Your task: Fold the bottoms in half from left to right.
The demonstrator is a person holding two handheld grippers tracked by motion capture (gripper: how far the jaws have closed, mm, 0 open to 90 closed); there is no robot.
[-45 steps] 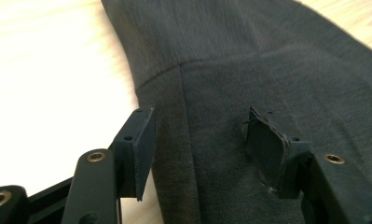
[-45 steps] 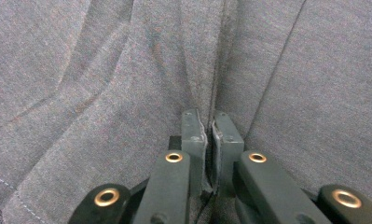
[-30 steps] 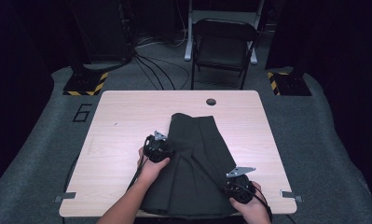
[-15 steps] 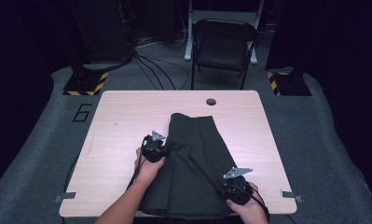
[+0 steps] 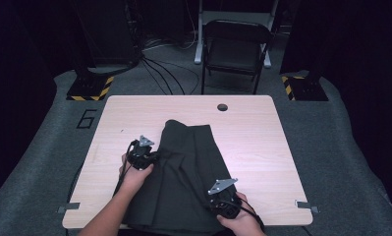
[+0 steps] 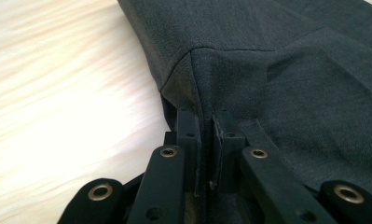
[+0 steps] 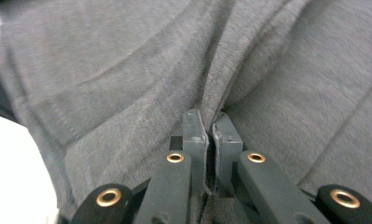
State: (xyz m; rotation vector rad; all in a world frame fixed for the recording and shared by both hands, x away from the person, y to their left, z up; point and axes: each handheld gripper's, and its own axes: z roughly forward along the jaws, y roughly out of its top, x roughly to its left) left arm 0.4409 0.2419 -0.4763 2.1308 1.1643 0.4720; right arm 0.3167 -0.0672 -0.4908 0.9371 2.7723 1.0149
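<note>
Lying on the light wooden table [image 5: 262, 142], the dark garment [image 5: 183, 182] spreads from about the middle of the tabletop back to the near edge, where its lower part hangs toward the person. No container is on the table, so nothing sits inside anything; the cloth rests flat on bare wood with a few long folds running along its length.

At the garment's left edge, the left gripper [image 5: 152, 158] is held in the person's left hand [image 5: 134, 174], forearm coming in from the bottom of the high view. Its 2 jaws are clamped on a raised pinch of the fabric's edge, which the left gripper view shows squeezed between the pads [image 6: 188, 135], wood to one side and cloth to the other.

Near the table's front edge, on the garment's right part, the right gripper [image 5: 217, 201] sits in the right hand [image 5: 240, 219]. Its jaws have just been closing and now pinch a ridge of cloth [image 7: 211, 93] between them, the fabric pulled into creases around the pads
</note>
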